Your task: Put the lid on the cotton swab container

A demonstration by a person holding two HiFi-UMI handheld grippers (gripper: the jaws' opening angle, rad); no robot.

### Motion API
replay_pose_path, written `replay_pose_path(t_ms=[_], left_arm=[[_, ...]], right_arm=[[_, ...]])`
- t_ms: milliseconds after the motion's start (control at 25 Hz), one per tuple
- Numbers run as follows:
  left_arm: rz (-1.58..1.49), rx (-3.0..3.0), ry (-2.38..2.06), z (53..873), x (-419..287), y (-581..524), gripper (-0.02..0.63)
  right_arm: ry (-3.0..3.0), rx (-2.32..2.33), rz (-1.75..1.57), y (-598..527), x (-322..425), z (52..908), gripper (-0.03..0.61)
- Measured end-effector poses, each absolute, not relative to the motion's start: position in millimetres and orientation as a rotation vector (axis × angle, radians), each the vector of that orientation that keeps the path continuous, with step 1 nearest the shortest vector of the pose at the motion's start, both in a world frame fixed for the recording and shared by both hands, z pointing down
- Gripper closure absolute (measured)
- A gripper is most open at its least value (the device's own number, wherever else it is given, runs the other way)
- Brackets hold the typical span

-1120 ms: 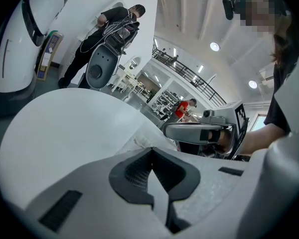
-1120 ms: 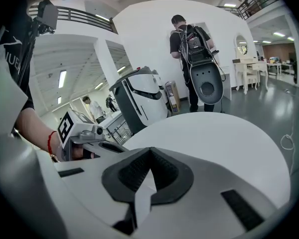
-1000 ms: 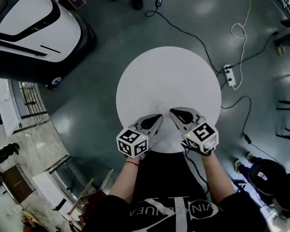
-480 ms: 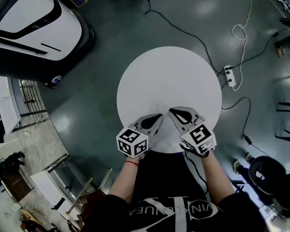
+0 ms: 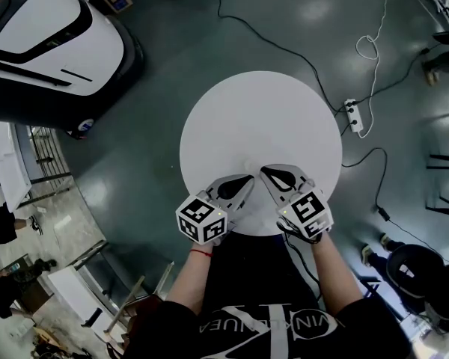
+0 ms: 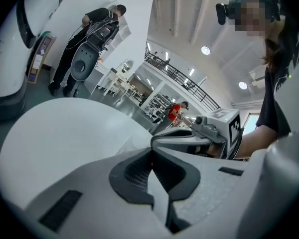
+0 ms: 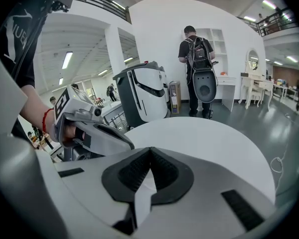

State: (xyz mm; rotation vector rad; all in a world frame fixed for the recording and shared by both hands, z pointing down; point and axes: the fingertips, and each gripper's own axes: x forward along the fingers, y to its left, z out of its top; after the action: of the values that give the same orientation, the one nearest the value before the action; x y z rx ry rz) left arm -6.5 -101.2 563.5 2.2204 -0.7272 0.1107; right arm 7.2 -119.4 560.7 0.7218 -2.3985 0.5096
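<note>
- Two pairs of jaws are clenched on nothing: left gripper [image 5: 246, 180] and right gripper [image 5: 264, 173], tips close together over the round white counter [image 5: 262, 111].
- White shirt lettering [image 5: 269, 324] is only partly readable.

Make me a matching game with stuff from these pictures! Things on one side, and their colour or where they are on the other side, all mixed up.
Things:
1. table
2. wrist band
3. power strip
4. left tool

Descriptions:
a. red
b. lying on the grey floor, with a cable running from it
c. jaws shut, nothing between them
d. round and white

Right pairs: 1-d, 2-a, 3-b, 4-c
</note>
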Motion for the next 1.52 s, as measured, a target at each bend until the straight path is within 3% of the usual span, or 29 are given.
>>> replay_pose_path(t_ms=[1520], left_arm=[[0.211, 2.233, -0.743, 572, -6, -90, 0.609]], right_arm=[[-2.417, 0.851, 0.48, -112, 9, 554, 0.577]])
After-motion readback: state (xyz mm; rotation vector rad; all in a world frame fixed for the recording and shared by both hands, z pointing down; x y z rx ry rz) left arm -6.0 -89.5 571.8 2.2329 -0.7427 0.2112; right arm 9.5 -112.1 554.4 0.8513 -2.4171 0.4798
